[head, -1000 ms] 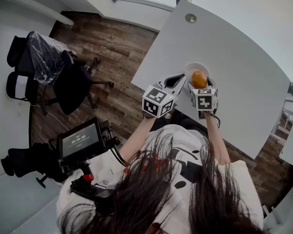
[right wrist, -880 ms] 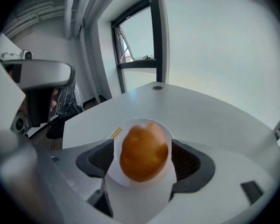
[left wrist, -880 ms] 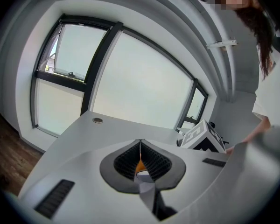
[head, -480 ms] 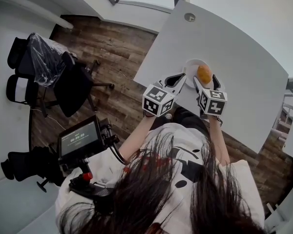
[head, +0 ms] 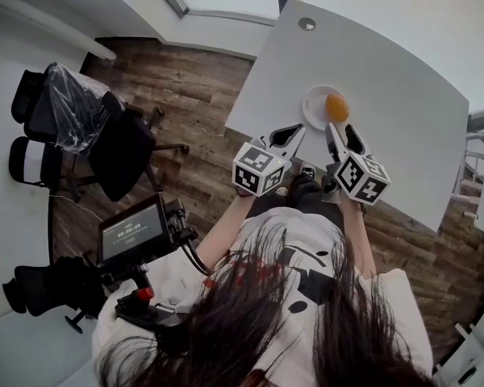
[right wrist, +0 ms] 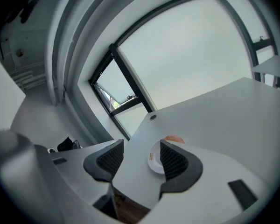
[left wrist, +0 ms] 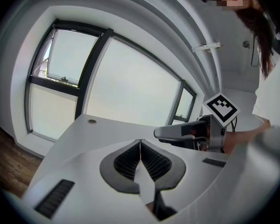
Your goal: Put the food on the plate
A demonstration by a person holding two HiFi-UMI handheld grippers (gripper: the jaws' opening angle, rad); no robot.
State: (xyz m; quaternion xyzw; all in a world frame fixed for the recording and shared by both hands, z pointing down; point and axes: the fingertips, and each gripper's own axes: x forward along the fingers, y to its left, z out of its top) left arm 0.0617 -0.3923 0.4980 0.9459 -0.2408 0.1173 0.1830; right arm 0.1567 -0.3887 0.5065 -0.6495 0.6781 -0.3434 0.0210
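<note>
Head view: the orange, rounded piece of food (head: 336, 107) sits on the small round white plate (head: 311, 108) near the edge of the white table (head: 395, 95). It lies toward one side of the plate. To my eye the job is done, and nothing else that looks like food shows on the table. The right gripper (head: 341, 132) hangs just short of the plate and is apart from the food. The left gripper (head: 293, 133) is beside it and also clear of the plate. The person's dark hair fills the bottom of this view and hides both hands.

Left gripper view: its jaws are pressed together with nothing between them. Neither plate nor food shows here. There is only bare table, the windows beyond, and the right gripper's body coming in from the side.

Right gripper view: its jaws stand apart, though they have just been closing, and nothing is between them. The plate lies on the table beyond the gap. One ribbed pad covers most of the food, so only an orange sliver peeks above it. There seems to be a small orange mark on the plate, perhaps print or a crumb, but it is too small to tell.
</note>
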